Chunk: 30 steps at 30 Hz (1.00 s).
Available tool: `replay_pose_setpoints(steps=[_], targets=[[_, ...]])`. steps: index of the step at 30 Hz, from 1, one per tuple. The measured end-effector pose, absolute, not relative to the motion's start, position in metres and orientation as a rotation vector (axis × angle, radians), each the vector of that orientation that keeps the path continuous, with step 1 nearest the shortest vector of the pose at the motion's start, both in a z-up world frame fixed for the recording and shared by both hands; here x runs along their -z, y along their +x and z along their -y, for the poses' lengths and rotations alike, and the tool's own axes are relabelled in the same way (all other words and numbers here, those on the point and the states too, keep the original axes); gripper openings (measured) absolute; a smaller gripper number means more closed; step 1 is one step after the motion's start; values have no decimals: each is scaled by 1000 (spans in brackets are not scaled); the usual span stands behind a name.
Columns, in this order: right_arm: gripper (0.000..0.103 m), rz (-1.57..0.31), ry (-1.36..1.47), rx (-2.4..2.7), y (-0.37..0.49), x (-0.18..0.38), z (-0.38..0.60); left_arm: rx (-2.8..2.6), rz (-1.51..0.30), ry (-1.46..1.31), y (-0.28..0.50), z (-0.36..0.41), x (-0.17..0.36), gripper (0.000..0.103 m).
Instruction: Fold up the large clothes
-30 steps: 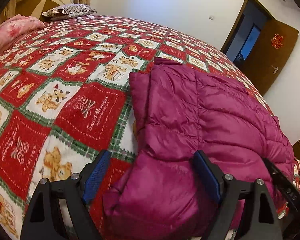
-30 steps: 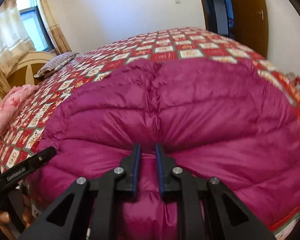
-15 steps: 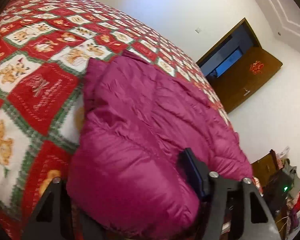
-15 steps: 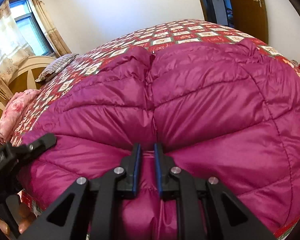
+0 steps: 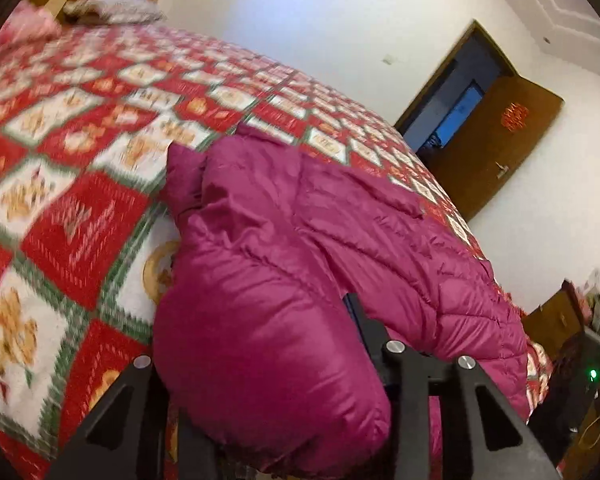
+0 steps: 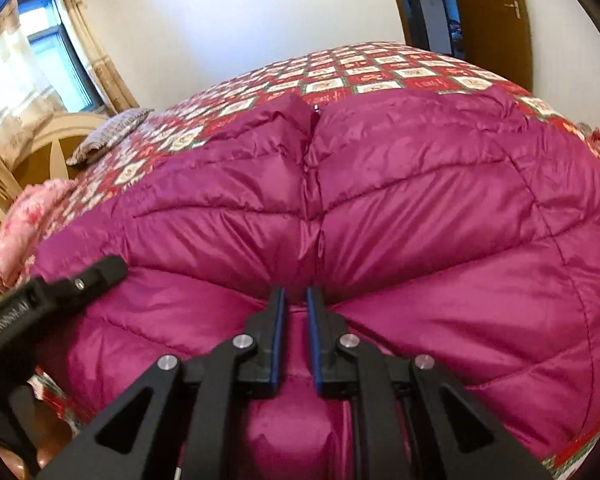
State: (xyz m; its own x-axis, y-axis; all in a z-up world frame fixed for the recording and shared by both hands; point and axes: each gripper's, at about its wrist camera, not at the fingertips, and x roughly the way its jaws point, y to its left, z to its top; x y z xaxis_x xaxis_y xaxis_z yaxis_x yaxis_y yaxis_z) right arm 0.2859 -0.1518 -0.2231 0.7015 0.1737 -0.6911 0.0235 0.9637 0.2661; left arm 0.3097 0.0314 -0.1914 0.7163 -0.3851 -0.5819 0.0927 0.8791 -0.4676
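A magenta puffer jacket [image 5: 340, 240] lies on the bed's red patchwork quilt [image 5: 80, 216], near the bed's front edge. My left gripper [image 5: 260, 344] has its jaws around a thick bulge of the jacket's left hem corner; the left finger is hidden under the fabric, the right finger [image 5: 360, 320] shows. In the right wrist view the jacket [image 6: 420, 200] fills the frame. My right gripper [image 6: 296, 300] is shut on a pinch of the jacket's hem near the zip line. The left gripper's body [image 6: 60, 292] shows at the left there.
A striped pillow [image 5: 112, 10] and pink bedding [image 6: 32, 220] lie at the headboard end. A brown door [image 5: 496, 148] stands open on the right. A window with curtains [image 6: 40, 52] is at the far left. Furniture with clutter [image 5: 580, 340] stands beside the bed.
My left gripper has closed in on the jacket's hem corner and lifted, tilting the view. My right gripper has kept its pinch and pushed the jacket hem slightly forward.
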Motion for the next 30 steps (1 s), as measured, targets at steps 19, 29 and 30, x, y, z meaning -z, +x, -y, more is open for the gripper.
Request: replay_pose_setpoints(steps=[19,29,30], targets=[[7,-931,740,-486,291,236,139,565,-481,72,251,35,117,25],[10,-742,683,-217,219,199,257,630,-490,296,242,100,142,25],[10,-731,685,-188,214,197,264,638,-498,320,241,107,147,25]])
